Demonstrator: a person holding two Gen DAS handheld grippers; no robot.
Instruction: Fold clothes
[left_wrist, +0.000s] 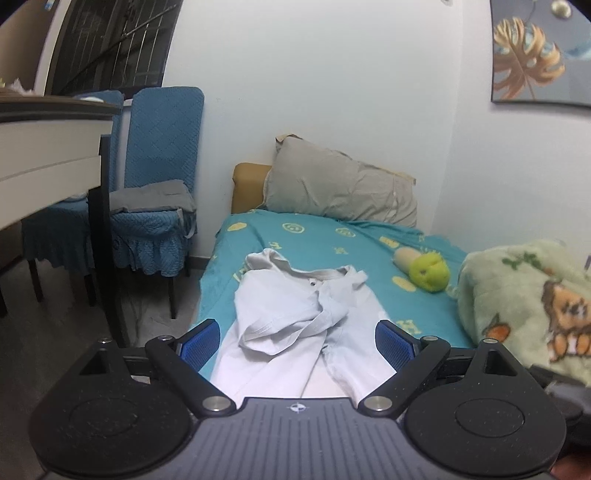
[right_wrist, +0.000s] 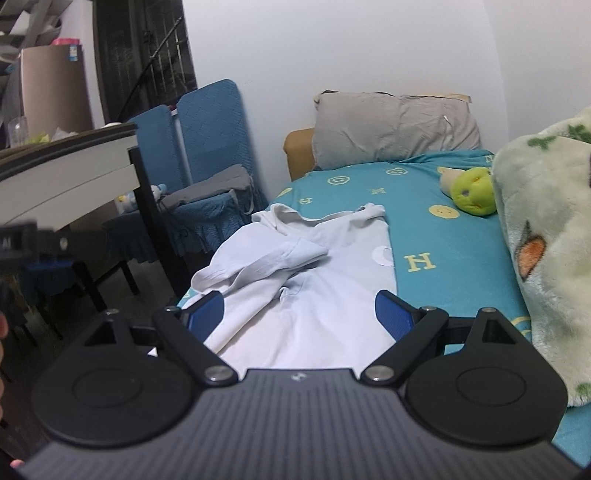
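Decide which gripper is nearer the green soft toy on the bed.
Right, probably. The right gripper sees the green toy larger; from the left gripper it appears smaller. Both hover over the white shirt.

The bed (left_wrist: 314, 236) carries a white shirt (left_wrist: 295, 317), grey pillow (left_wrist: 340, 188), fleece blanket (left_wrist: 524, 306) and perhaps a plush toy (left_wrist: 428, 271).

The white shirt (left_wrist: 295, 317) is thin, matt, creased cloth on a soft teal bedsheet (left_wrist: 325, 243). The blanket (left_wrist: 524, 306) at the bed's right edge looks fluffy fleece. The chair covers (left_wrist: 162, 140) are quilted fabric.
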